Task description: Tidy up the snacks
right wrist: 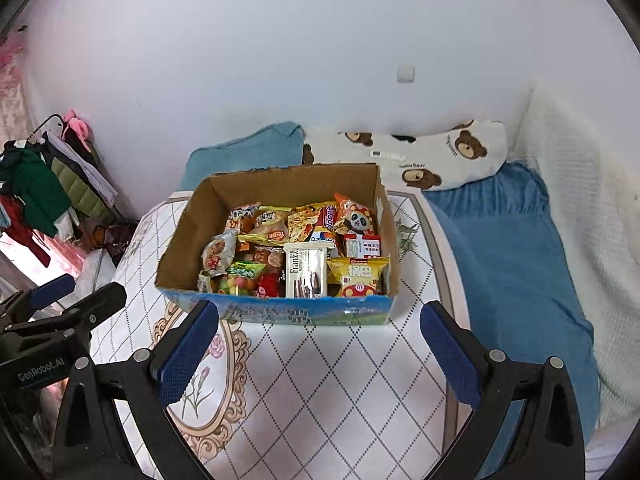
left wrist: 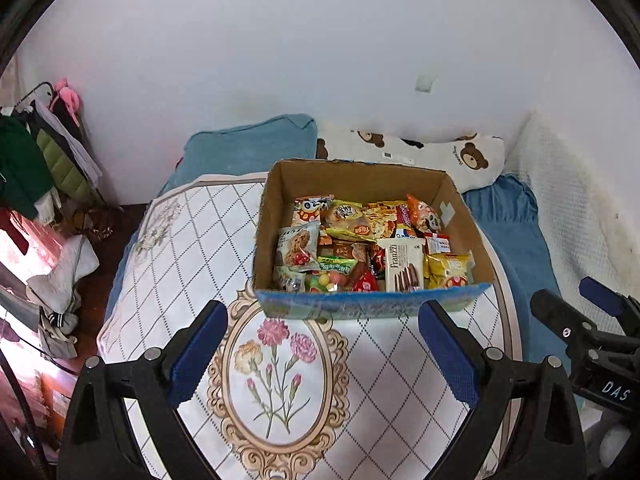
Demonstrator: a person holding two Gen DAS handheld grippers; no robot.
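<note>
Left wrist view
- Left gripper (left wrist: 322, 344): jaws spread wide, holding nothing, hovering over the flowered table (left wrist: 280, 380).
- Box (left wrist: 372, 308): open cardboard box on the table, straight ahead and a little right of this gripper's midline; its blue front wall lies just beyond the fingertips.
- Box axis: the long side runs left to right, across the line of the fingers.
- Snacks: packets fill the box floor in a loose heap. The Franzzi pack (left wrist: 402, 266) stands out near the front wall, right of centre, its long axis running front to back, its printed name toward the far wall.
- Right gripper (left wrist: 576, 312): seen at the right edge beside the table; its fingers look parted.

Right wrist view
- Right gripper (right wrist: 320, 344): jaws wide apart, empty, over the table.
- Box (right wrist: 312, 312): ahead and slightly left of this gripper's midline, front wall just past the fingertips.
- Franzzi pack (right wrist: 305, 270): nearly dead ahead, long axis in line with the fingers.
- Yellow bag (right wrist: 360, 278): in the front right corner, touching the Franzzi pack.
- Left gripper (right wrist: 76, 300): at the left edge, beside the box.

Judgement
- Nearer hand: both sit about equally near the box; the right one looks better lined up on the Franzzi pack.
- Progress: likely at the start, with nothing gripped yet.
</note>
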